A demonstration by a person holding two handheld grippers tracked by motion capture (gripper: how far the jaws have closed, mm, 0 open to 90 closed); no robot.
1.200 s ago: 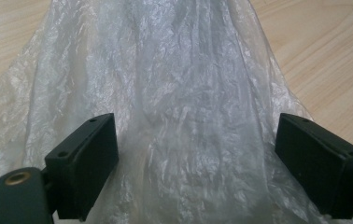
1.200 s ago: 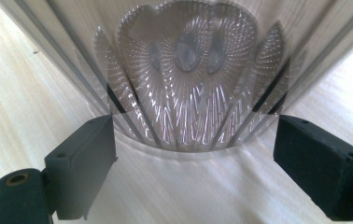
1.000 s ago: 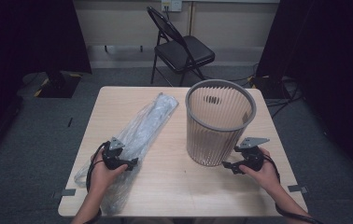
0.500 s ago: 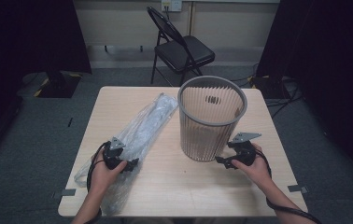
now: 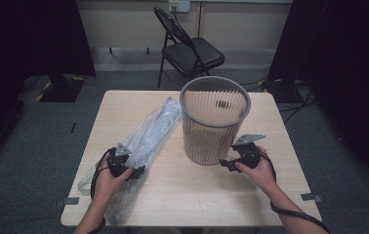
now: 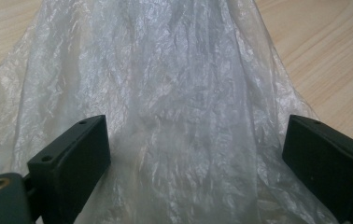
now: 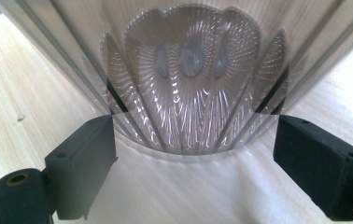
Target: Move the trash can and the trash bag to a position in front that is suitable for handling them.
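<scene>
Since the earlier frames, the wastebasket (image 5: 215, 121) has been shifted leftward across the table (image 5: 187, 195), with the right gripper (image 5: 227, 164) brought close against its base. Its jaws are spread wide, the basket's ribbed wall seen just beyond them. Over the clear plastic bag (image 5: 146, 139), the left gripper (image 5: 137, 171) is held with jaws apart, nothing clamped. Farther back, a folding chair (image 5: 192, 53) is seen.

Grey slatted wastebasket (image 5: 215, 122), clear crinkled plastic bag (image 5: 146, 139), pale wood-grain table (image 5: 187, 195), black folding chair (image 5: 192, 51)
</scene>
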